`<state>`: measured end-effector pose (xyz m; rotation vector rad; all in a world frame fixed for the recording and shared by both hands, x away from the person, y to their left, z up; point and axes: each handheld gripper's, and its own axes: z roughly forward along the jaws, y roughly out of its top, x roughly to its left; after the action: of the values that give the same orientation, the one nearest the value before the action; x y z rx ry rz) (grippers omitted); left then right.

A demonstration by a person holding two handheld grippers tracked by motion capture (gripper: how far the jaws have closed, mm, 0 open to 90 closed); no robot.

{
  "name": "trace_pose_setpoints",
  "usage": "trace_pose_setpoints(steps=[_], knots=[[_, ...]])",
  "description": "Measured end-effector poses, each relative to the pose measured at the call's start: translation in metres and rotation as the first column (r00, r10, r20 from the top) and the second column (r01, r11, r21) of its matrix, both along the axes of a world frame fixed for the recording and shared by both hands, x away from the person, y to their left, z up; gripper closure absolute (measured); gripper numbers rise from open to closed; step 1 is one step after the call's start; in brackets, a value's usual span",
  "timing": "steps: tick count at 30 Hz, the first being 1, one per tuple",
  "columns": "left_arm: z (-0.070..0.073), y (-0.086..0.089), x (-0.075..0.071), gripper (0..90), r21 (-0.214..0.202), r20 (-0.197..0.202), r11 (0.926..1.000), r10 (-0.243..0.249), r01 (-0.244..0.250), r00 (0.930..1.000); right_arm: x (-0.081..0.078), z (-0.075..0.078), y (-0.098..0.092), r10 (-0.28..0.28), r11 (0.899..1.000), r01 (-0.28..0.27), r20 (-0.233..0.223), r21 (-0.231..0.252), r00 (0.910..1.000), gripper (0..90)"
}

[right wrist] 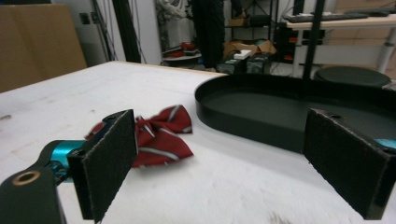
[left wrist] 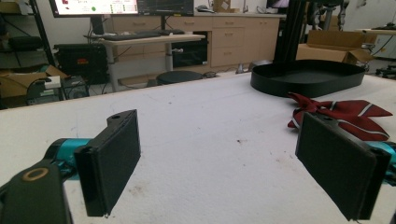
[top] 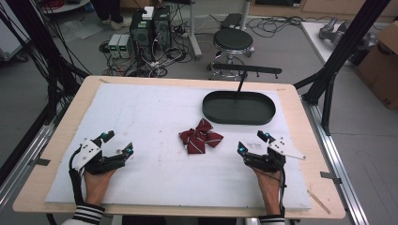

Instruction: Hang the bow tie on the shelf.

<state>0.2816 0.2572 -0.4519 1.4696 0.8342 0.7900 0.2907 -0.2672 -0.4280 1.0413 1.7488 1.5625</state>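
Bow tie (top: pixel 201 136) lies mid-tabletop between both grippers, long axis roughly crosswise. Right gripper (top: pixel 251 143) slightly nearer; left gripper (top: pixel 118 143) farther. Both spread wide, holding nothing.

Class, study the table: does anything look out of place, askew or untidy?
Yes: the red striped bow tie lies crumpled and skewed on the white mat, outside the empty black oval tray. Both grippers, left and right, rest open and apart from it.
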Motion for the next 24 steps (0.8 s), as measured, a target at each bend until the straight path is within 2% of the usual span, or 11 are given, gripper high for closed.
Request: trace_pose_setpoints(steps=[2,4,5,6,10,15,16,17,19,21,24], knots=[[0.0,0.0,0.0,14.4,0.0,0.001,1.0,0.0,0.0,1.0,0.002,0.004,0.003,0.009,1.0,-0.009,-0.003,-0.007,1.0,9.6],[0.0,0.0,0.0,14.4,0.0,0.002,1.0,-0.003,0.003,1.0,0.006,0.011,0.008,0.024,0.999,-0.024,-0.009,-0.027,0.9997,9.6],[0.0,0.0,0.0,14.3,-0.002,0.001,1.0,-0.003,0.003,1.0,0.011,0.018,0.015,0.038,0.998,-0.039,-0.015,-0.056,0.9992,9.6],[0.0,0.001,0.0,14.3,-0.002,0.003,1.0,-0.001,0.001,1.0,0.011,0.018,0.015,0.038,0.998,-0.039,-0.015,-0.056,0.9992,9.6],[0.0,0.001,0.0,14.3,-0.003,0.002,1.0,-0.001,0.001,1.0,0.024,0.034,0.029,0.088,0.991,-0.091,-0.036,-0.101,0.9955,9.6],[0.0,0.001,0.0,14.3,-0.003,0.003,1.0,-0.001,0.001,1.0,0.035,0.045,0.039,0.115,0.984,-0.123,-0.065,-0.129,0.9912,9.6],[0.0,0.001,0.0,14.3,-0.003,0.003,1.0,-0.001,0.001,1.0,0.043,0.05,0.045,0.143,0.978,-0.156,-0.094,-0.141,0.9852,9.6],[0.0,0.001,0.0,14.3,-0.005,0.003,1.0,0.0,0.0,1.0,0.043,0.05,0.045,0.143,0.978,-0.156,-0.094,-0.141,0.9852,9.6],[0.0,0.001,0.0,14.3,-0.006,0.002,1.0,0.0,0.0,1.0,0.052,0.055,0.053,0.176,0.969,-0.191,-0.107,-0.157,0.9787,9.6],[0.0,0.001,0.0,14.3,-0.007,0.003,1.0,0.0,0.0,1.0,0.055,0.056,0.056,0.183,0.966,-0.2,-0.111,-0.162,0.9767,9.6],[0.0,0.001,0.0,14.3,-0.007,0.003,1.0,0.0,0.0,1.0,0.063,0.059,0.066,0.211,0.952,-0.234,-0.128,-0.197,0.969,9.6]])
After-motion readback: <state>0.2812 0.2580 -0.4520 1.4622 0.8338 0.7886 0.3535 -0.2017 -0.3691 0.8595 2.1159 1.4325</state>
